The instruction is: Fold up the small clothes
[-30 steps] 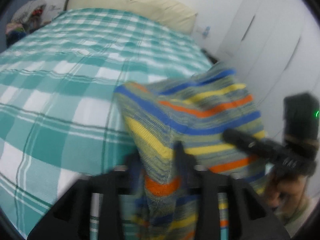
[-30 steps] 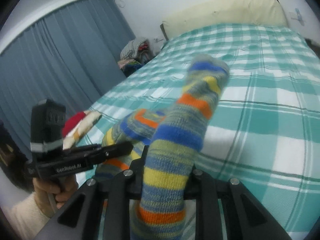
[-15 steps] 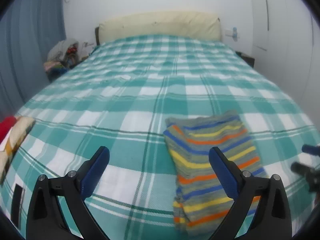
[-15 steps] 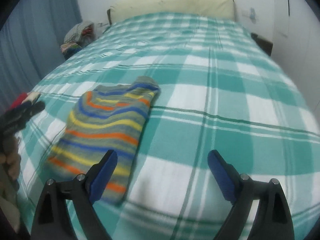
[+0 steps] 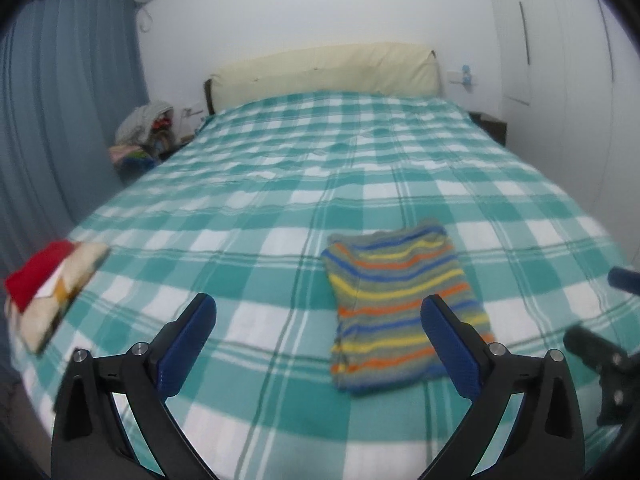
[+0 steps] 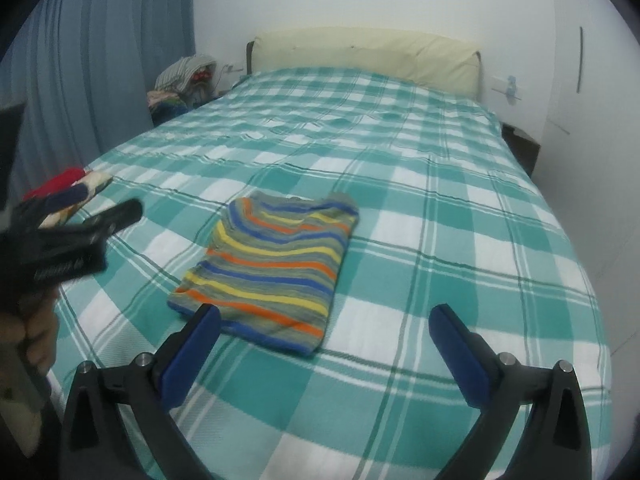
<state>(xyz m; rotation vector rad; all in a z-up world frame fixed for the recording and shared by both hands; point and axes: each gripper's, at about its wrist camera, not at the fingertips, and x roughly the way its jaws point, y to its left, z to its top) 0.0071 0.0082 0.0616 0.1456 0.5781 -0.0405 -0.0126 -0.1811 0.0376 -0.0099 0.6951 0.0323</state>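
A small striped knit garment in blue, orange, yellow and grey lies folded flat on the green checked bedspread. It also shows in the right wrist view. My left gripper is open and empty, held above the bed just left of the garment. My right gripper is open and empty, held above the bed at the garment's near right. The left gripper also appears at the left edge of the right wrist view, and the right gripper's tips show at the right edge of the left wrist view.
A folded red and patterned cloth lies at the bed's left edge. A pile of clothes sits beside the bed near the blue curtain. A cream headboard stands at the far end. White wardrobe doors line the right wall.
One second ago both grippers were shut on the striped garment and held it up. They let it go onto the bed, opened, and have drawn back a little since.
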